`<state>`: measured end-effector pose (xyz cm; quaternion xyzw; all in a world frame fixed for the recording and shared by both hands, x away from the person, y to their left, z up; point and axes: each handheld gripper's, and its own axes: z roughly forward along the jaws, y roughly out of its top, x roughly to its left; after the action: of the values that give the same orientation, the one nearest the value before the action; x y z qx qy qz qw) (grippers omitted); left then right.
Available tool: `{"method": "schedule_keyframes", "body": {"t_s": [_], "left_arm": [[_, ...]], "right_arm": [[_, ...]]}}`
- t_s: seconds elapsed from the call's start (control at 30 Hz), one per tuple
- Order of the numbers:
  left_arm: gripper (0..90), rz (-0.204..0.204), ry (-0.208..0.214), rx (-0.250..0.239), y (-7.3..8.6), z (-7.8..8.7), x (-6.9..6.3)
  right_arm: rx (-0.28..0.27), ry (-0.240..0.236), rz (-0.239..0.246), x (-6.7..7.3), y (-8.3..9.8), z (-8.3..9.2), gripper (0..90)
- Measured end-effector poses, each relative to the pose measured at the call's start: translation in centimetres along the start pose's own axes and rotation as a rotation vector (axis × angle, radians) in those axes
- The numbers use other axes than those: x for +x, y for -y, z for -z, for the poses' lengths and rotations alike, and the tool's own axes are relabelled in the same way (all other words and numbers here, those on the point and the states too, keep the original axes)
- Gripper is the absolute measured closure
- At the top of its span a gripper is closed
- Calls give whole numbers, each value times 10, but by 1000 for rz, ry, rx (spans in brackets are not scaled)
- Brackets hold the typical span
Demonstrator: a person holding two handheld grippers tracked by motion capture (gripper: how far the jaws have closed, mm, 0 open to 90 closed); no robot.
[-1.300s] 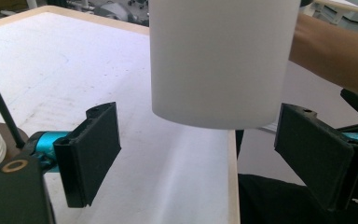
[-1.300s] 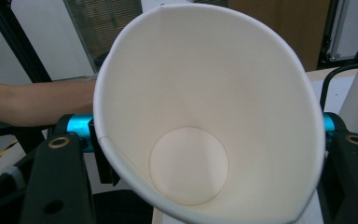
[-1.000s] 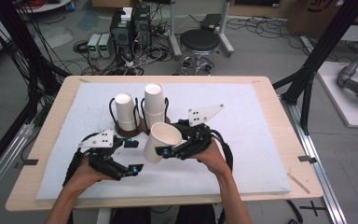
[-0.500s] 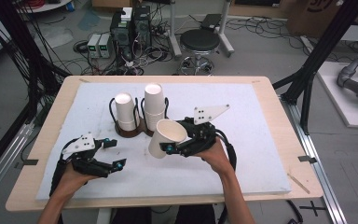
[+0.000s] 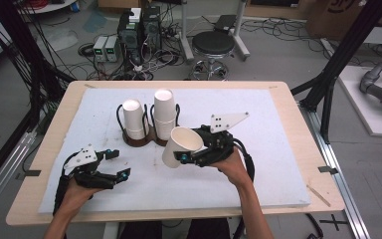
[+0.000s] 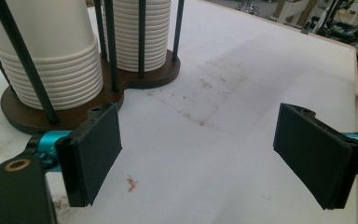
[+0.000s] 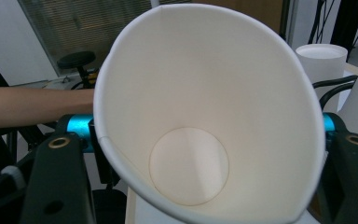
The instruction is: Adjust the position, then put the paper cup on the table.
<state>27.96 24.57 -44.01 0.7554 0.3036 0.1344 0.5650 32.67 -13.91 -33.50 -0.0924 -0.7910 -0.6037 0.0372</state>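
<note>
White foam pad (image 5: 258, 164) is covering the table. Right gripper (image 5: 191, 158) is clamping a paper cup (image 5: 179, 146), tilted, at 4 o'clock of the cup rack (image 5: 140, 139). Left gripper (image 5: 114, 164) is idling wide, holding nothing. Keep squeeze light; cup wall is ovalling.

Three cameras — one high, two riding the grippers

The high view looks forward and down over the worktop (image 5: 278, 149); the left gripper view looks low past its fingers (image 6: 95, 154) at the cup rack (image 6: 74, 107) — shared with the high view; the right one peers close into a paper cup (image 7: 205, 140).
</note>
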Motion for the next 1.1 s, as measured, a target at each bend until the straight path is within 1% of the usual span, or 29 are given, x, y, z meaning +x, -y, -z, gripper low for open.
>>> {"method": "schedule_keyframes", "body": {"t_s": [0.3,0.43,0.5,0.57,0.63,0.7,0.8,0.83,1.0,1.1], "left_arm": [[150,7,-12,-11,4,0,2],[149,6,-20,-20,4,1,2],[150,4,-19,-24,5,2,2],[149,-3,-29,-27,5,1,1],[150,-3,-26,-34,5,1,0],[150,-7,-37,-34,6,1,0],[149,-5,-39,-30,8,1,1],[149,-2,-35,-30,9,1,1],[150,-3,-44,-35,13,2,2],[150,-2,-47,-40,15,2,3]], "right_arm": [[0,15,2,-1,0,1,321],[0,19,-6,-2,1,2,321],[-2,22,-1,-2,1,1,321],[0,28,-1,-2,1,1,321],[9,34,0,-2,1,1,321],[19,46,1,-1,1,1,321],[28,59,17,-1,1,1,321],[32,64,18,-1,1,1,322],[48,91,23,-2,1,1,322],[74,104,27,-3,1,1,321]]}}
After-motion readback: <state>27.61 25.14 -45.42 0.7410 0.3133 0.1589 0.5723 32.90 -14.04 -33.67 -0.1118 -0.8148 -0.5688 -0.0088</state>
